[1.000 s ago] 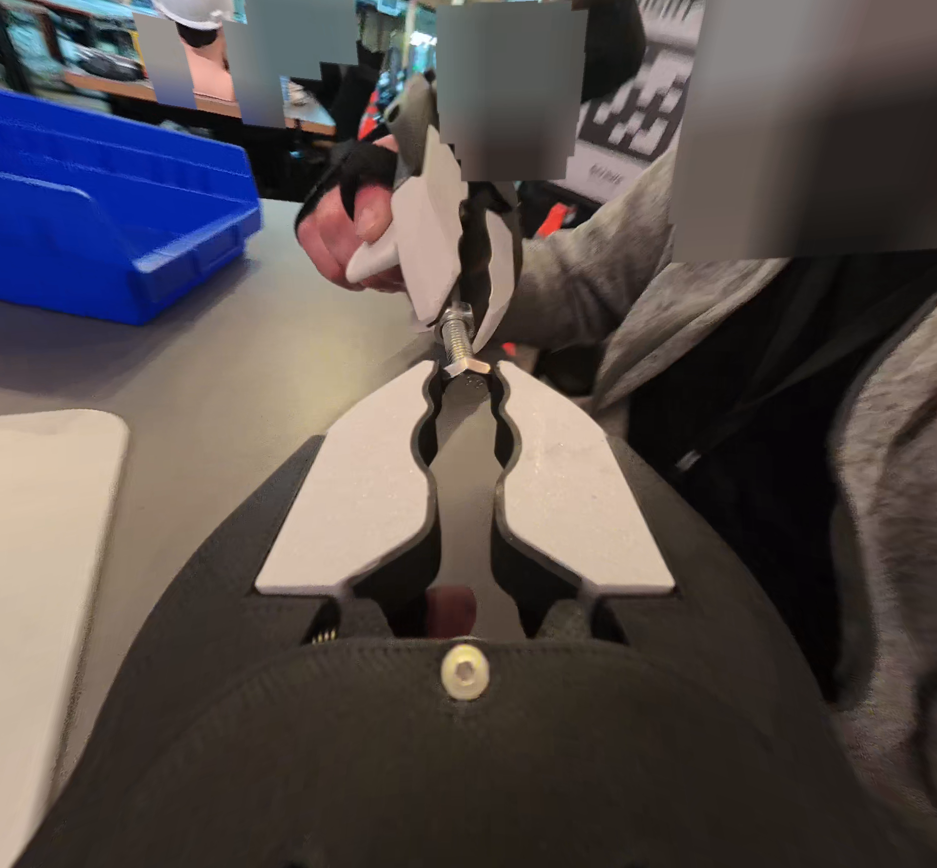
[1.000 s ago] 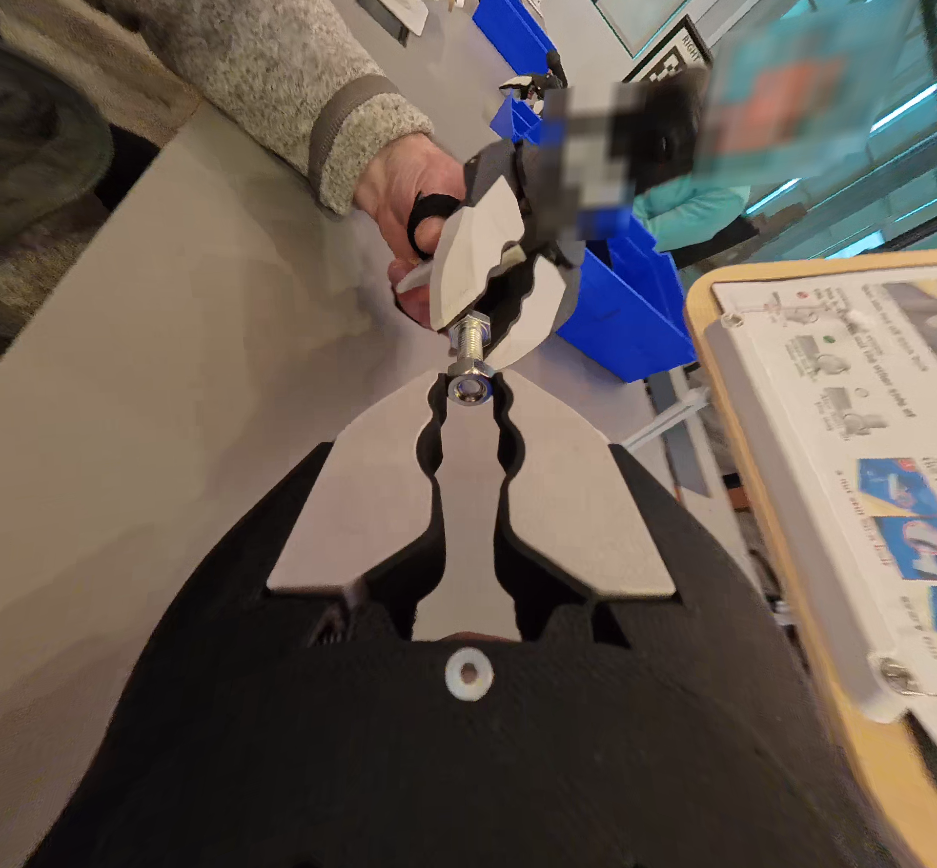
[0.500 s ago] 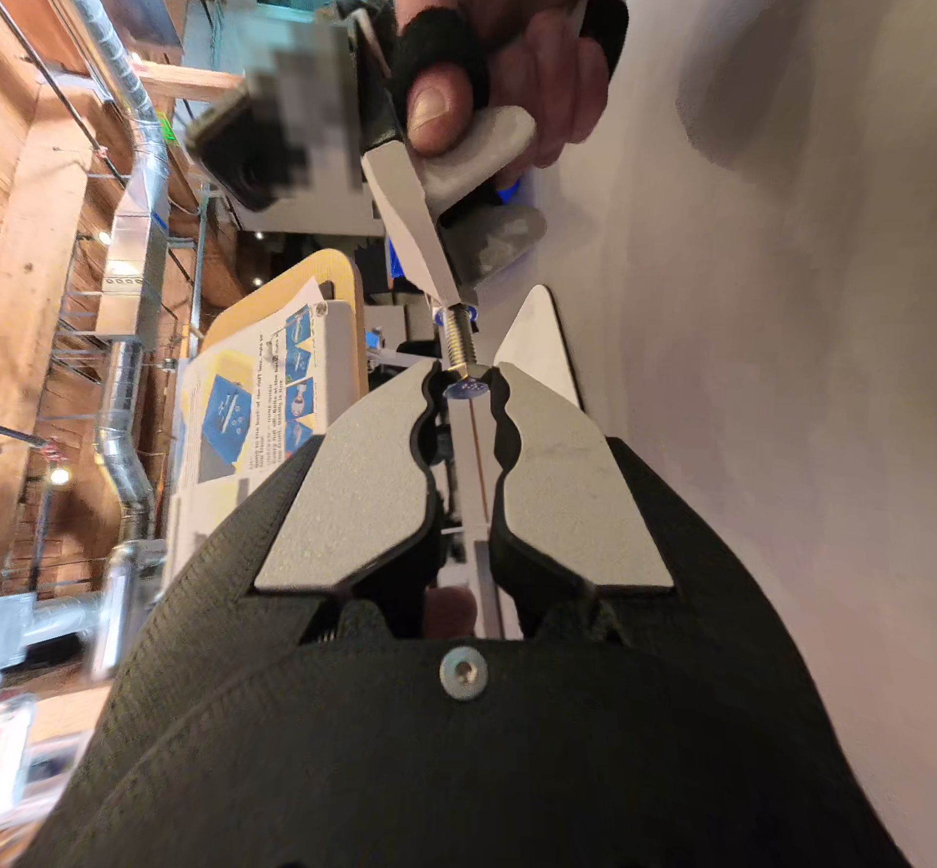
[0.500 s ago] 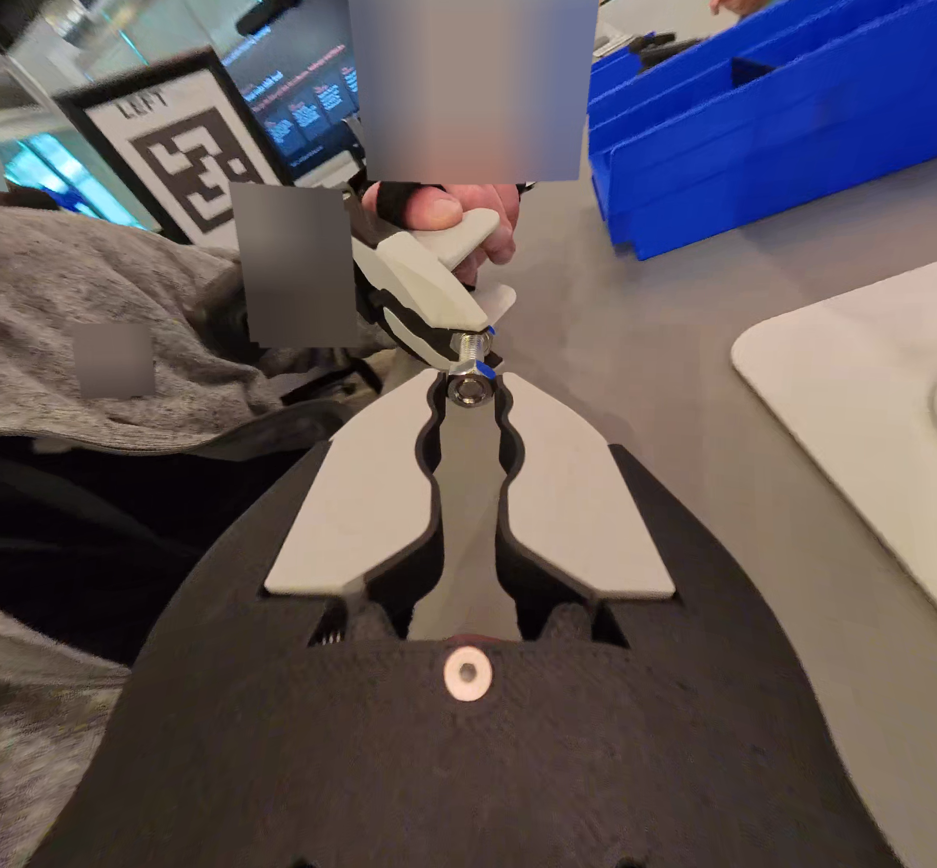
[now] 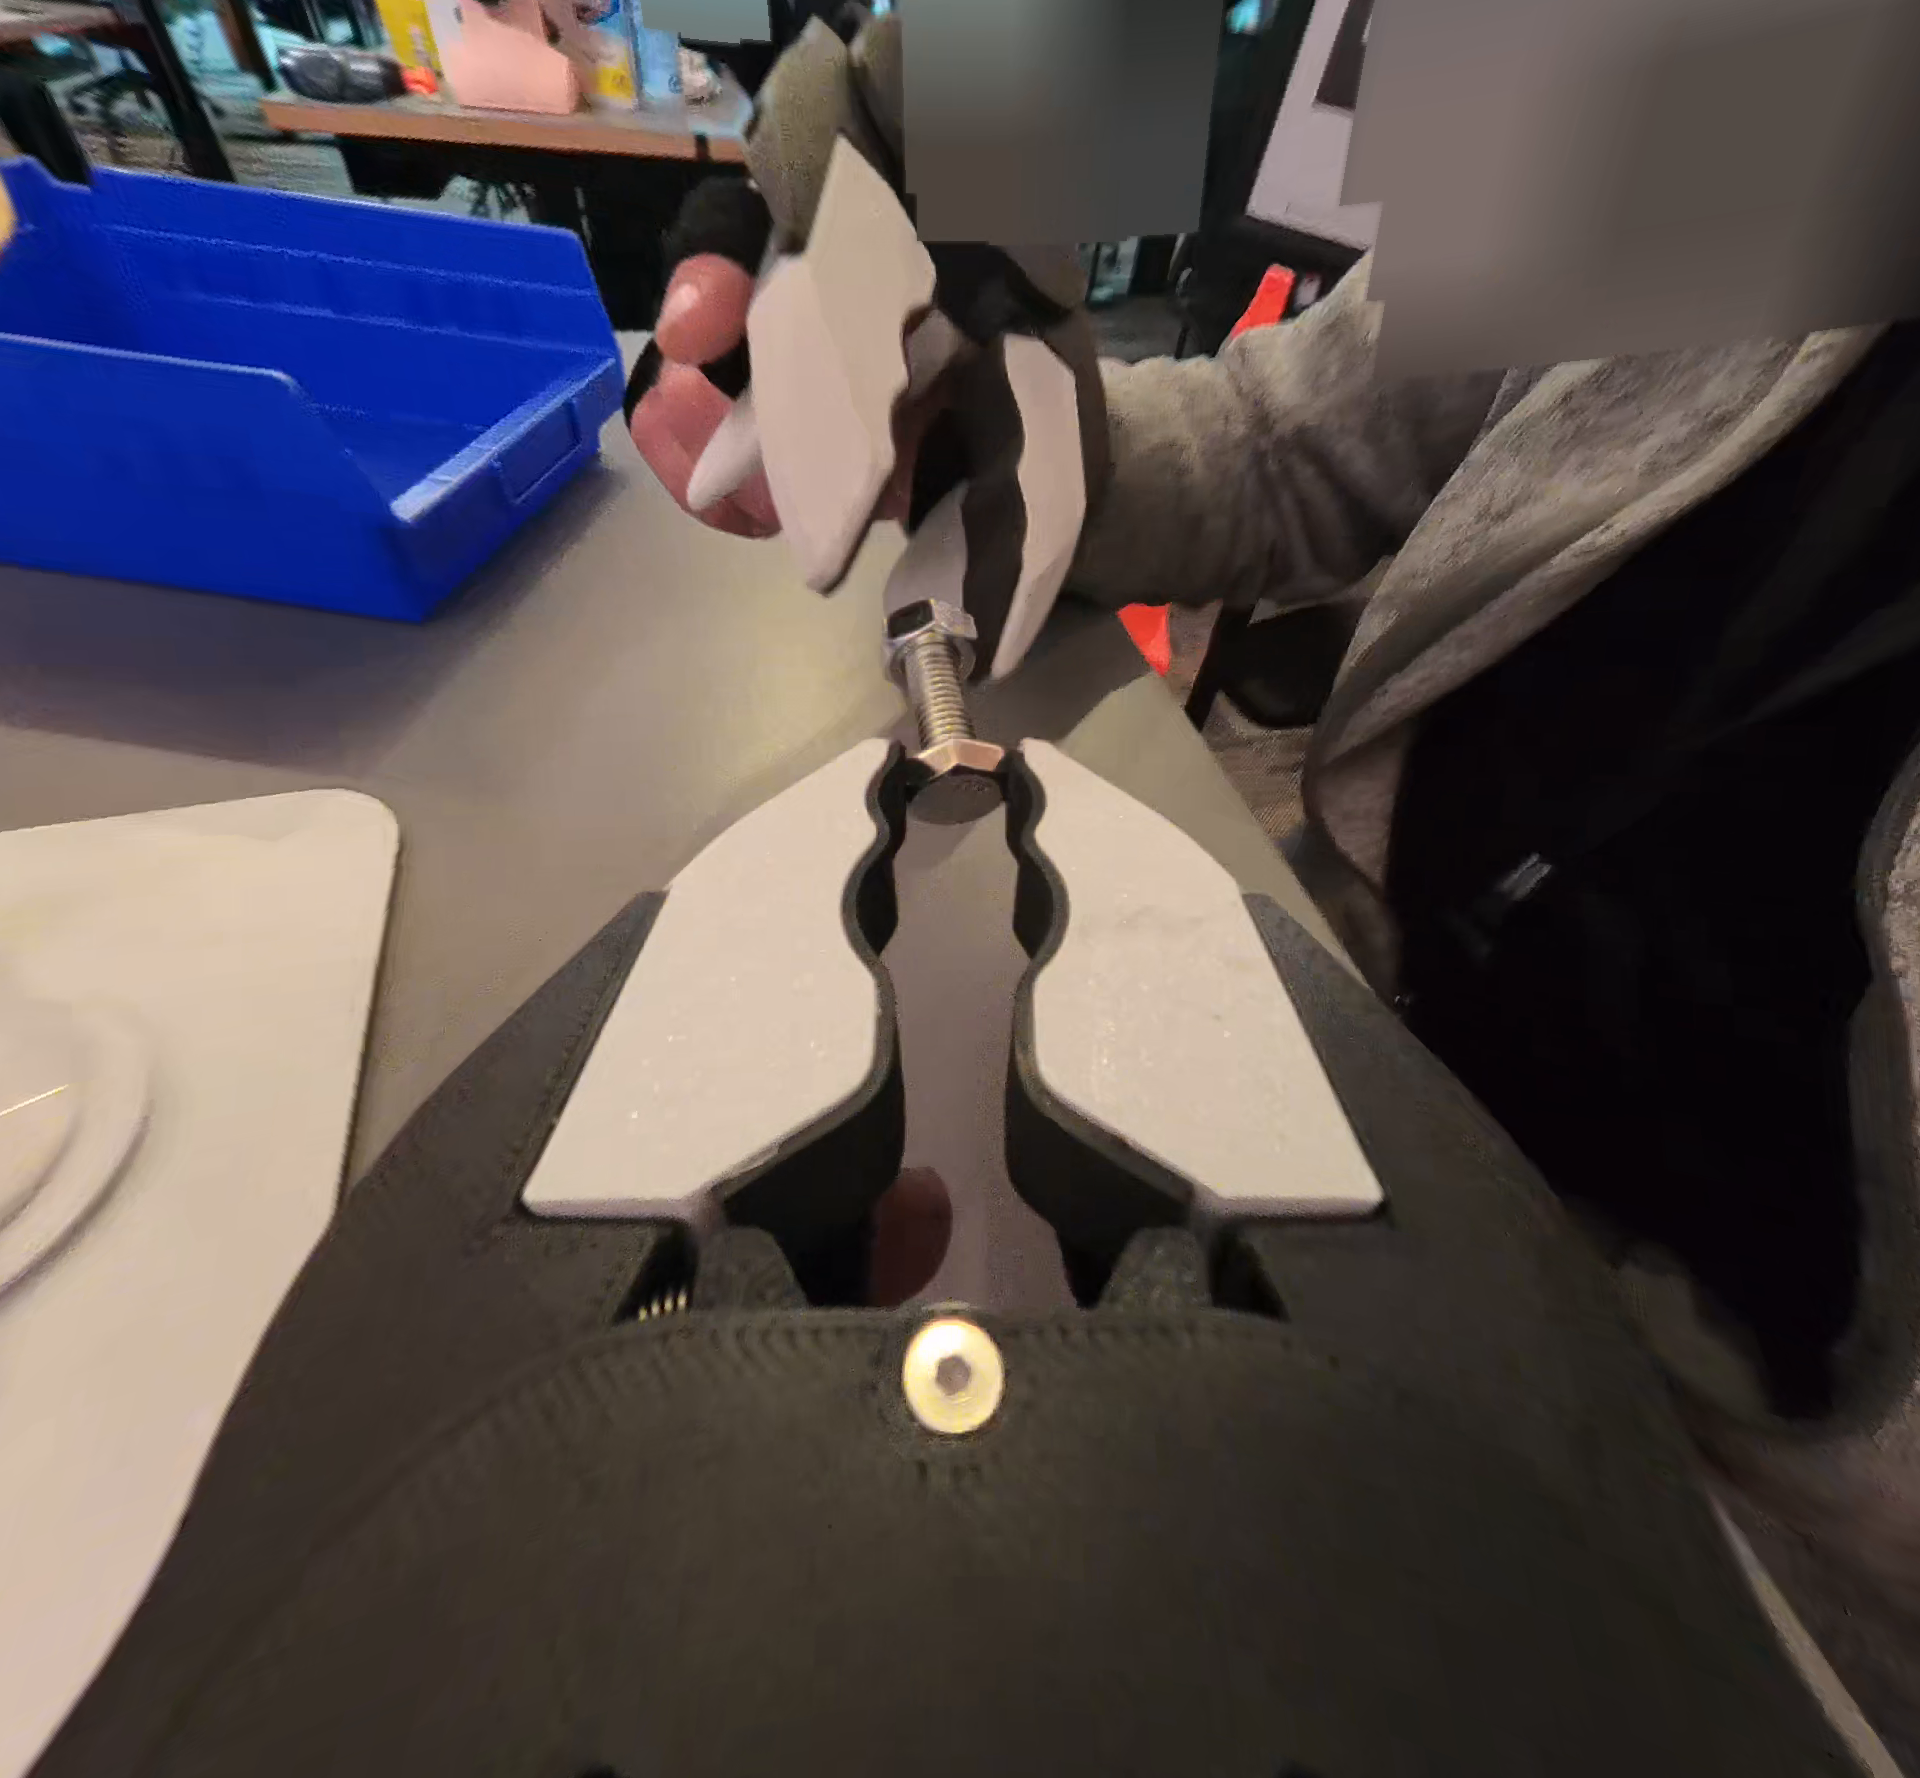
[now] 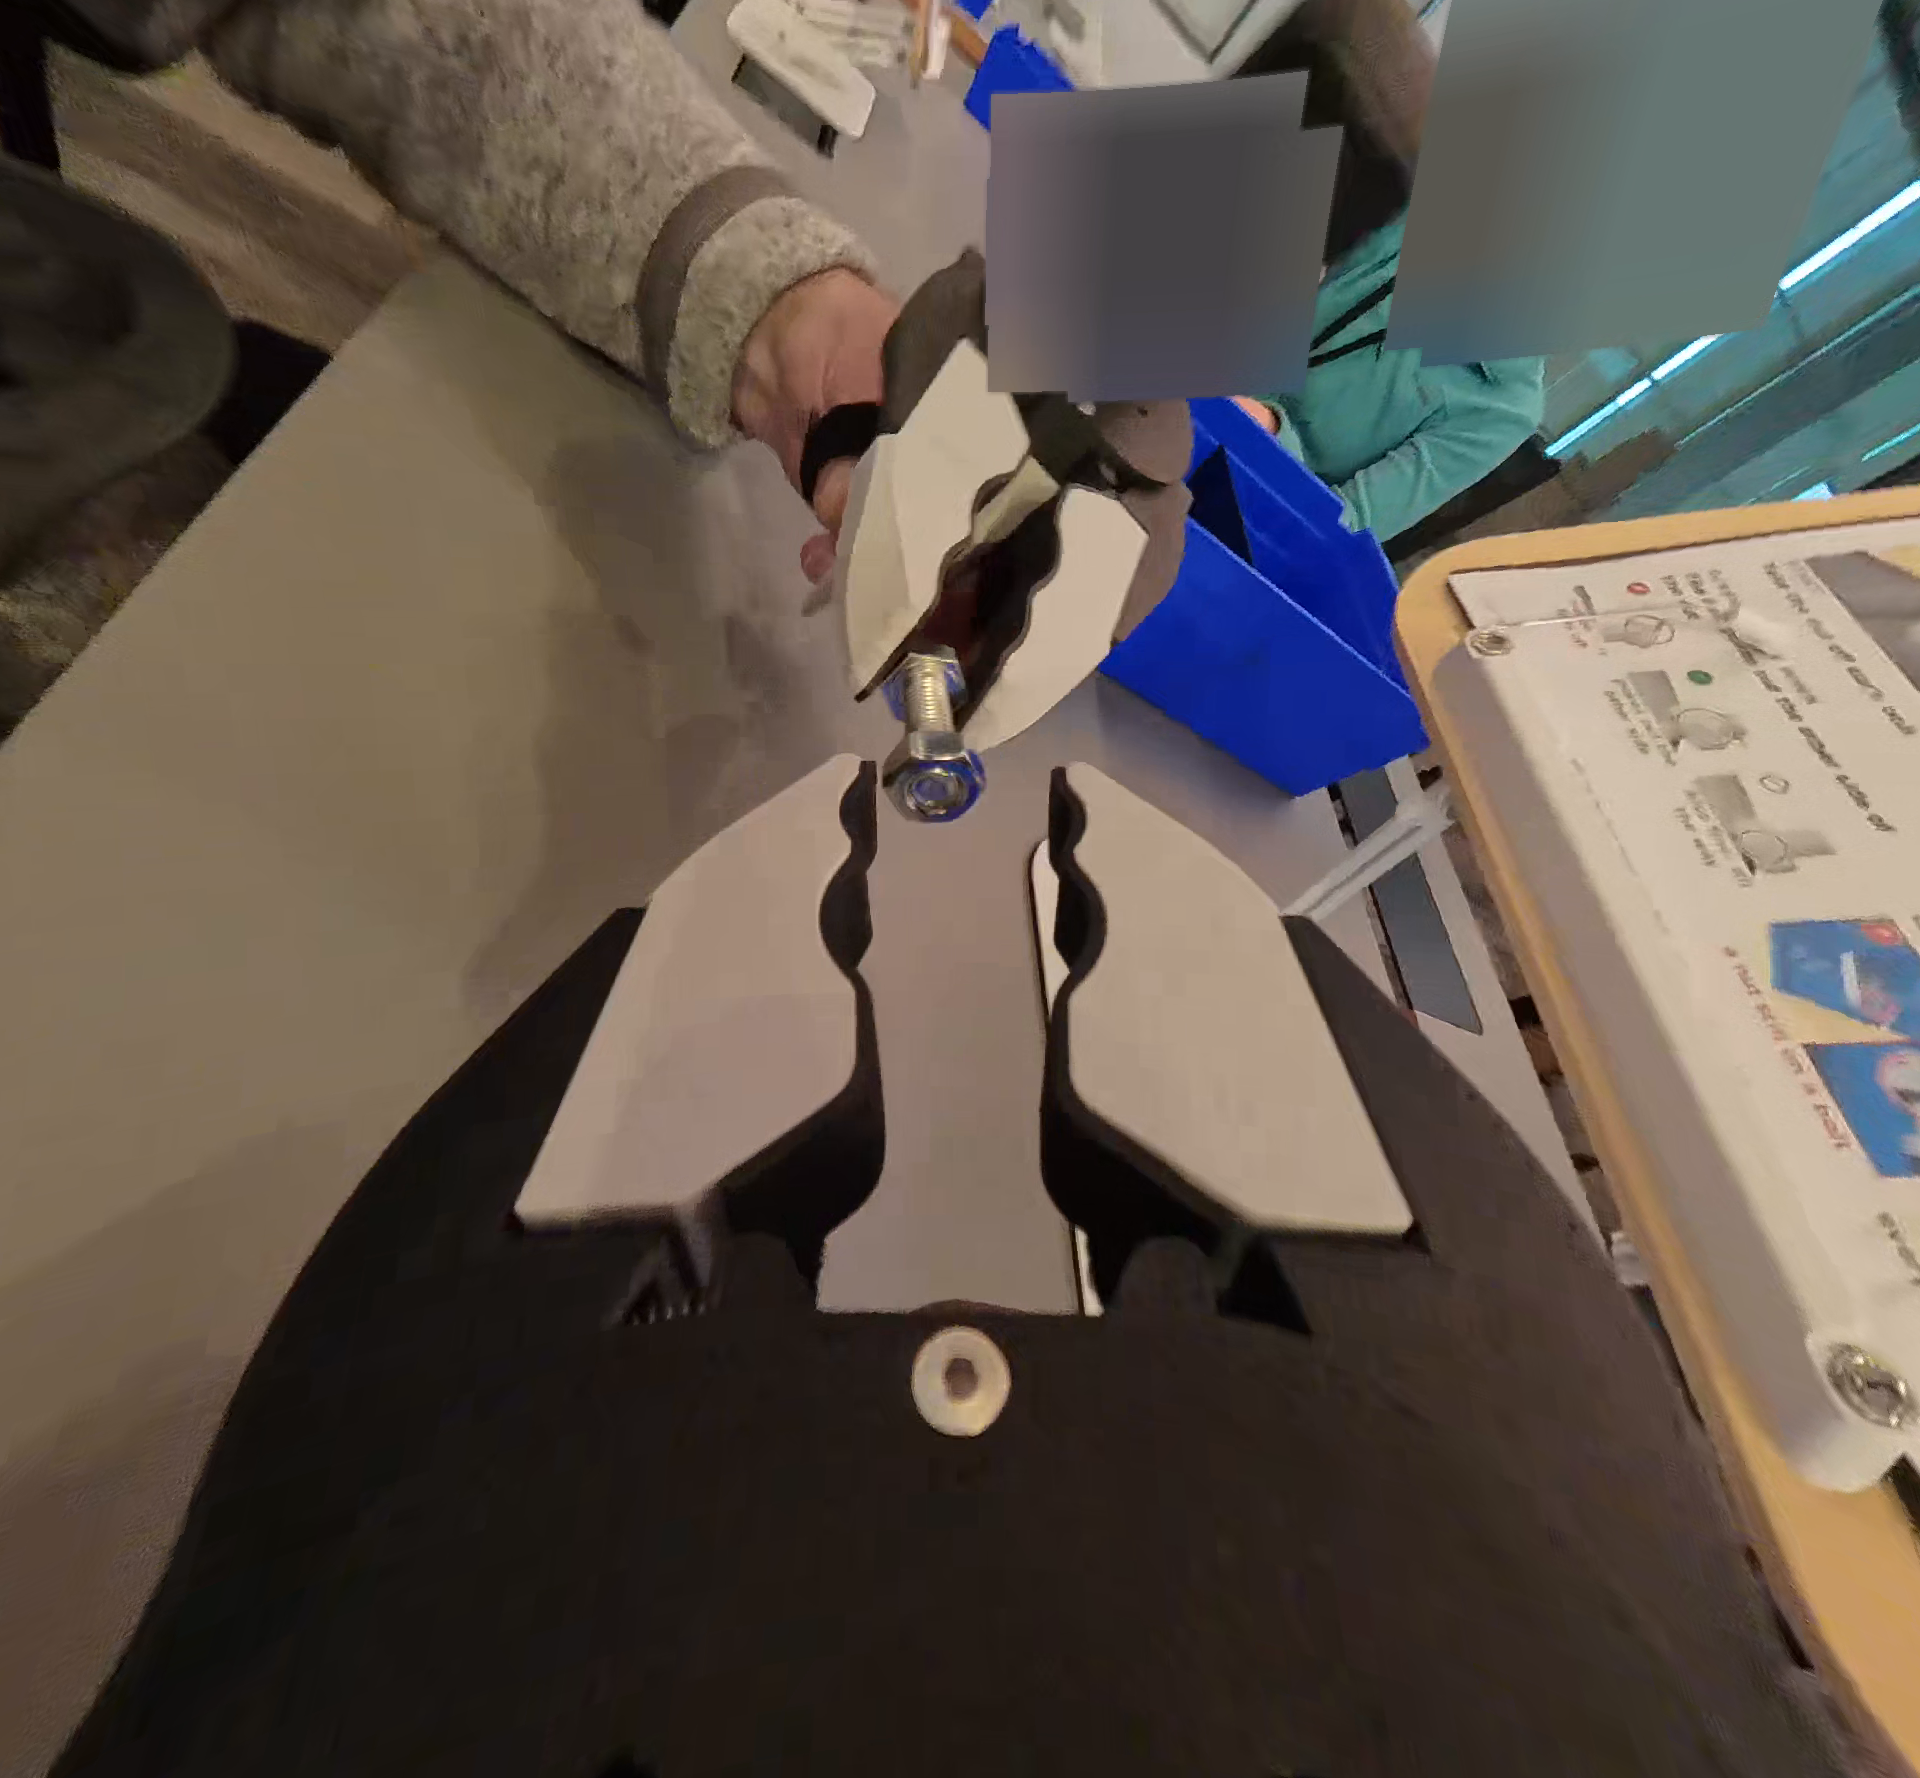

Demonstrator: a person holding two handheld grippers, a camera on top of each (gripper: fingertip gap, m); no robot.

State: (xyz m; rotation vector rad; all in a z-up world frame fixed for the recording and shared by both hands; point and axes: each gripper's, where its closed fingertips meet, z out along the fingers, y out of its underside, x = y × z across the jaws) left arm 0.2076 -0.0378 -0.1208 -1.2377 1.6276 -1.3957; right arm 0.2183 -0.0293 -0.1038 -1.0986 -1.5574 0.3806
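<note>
My left gripper (image 5: 954,774) is shut on the hex head of a steel bolt (image 5: 938,689), which points away from me above the grey table (image 5: 520,689). A steel nut (image 5: 928,622) sits on the bolt's far end. My right gripper (image 6: 956,783) faces it, open. The nut (image 6: 932,783) lies between its fingertips, close to the left one, with a clear gap to the right pad. In the right wrist view the left gripper (image 6: 935,679) holds the bolt (image 6: 928,702). In the left wrist view the right gripper (image 5: 925,585) stands apart around the nut.
A blue bin (image 5: 260,440) stands at the far left and a white tray (image 5: 187,1001) lies near left. In the right wrist view a wooden board with a printed sheet (image 6: 1662,897) is at the right, with a blue bin (image 6: 1268,648) behind it. A person's sleeves and hands hold both grippers. Left and right tips are no more than a few centimetres apart.
My right gripper was shut on the nut and has opened off it. Both grippers swung round together half a second ago and are back near their earlier pose. The left stays on the bolt head.
</note>
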